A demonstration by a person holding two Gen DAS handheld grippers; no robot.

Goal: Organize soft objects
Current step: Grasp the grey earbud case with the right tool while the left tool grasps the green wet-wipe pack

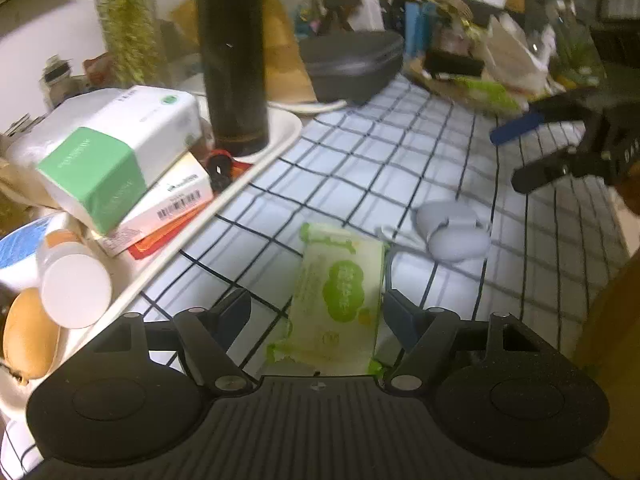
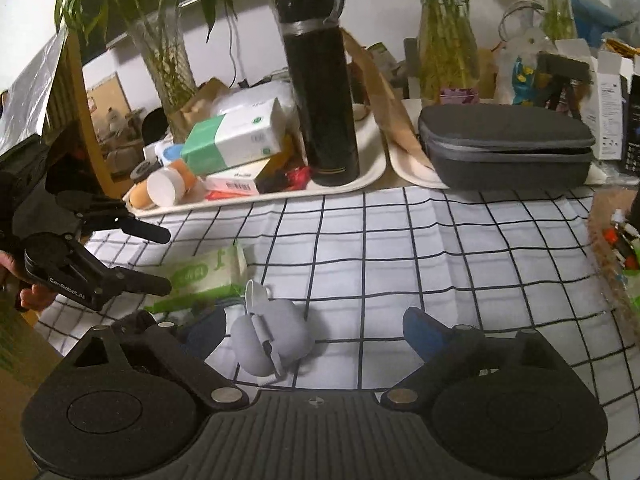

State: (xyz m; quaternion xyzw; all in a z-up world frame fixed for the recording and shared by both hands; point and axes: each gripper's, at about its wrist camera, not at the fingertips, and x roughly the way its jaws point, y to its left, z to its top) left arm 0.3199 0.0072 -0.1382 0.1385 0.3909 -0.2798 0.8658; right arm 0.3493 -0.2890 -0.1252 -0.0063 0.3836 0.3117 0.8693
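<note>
Two soft things lie on the checked cloth [image 2: 440, 240], both in front of the tray [image 2: 360, 184] that carries the black flask [image 2: 320, 92]. Left of the flask, the tissue pack [image 1: 338, 300] sits between the left gripper [image 1: 316, 312] fingers, which stand apart around it. To grip well, close evenly on its long sides without crushing. Just right of the pack, the grey pouch [image 2: 268, 336] lies inside the spread right gripper [image 2: 316, 332], near its left finger; centre it first.
</note>
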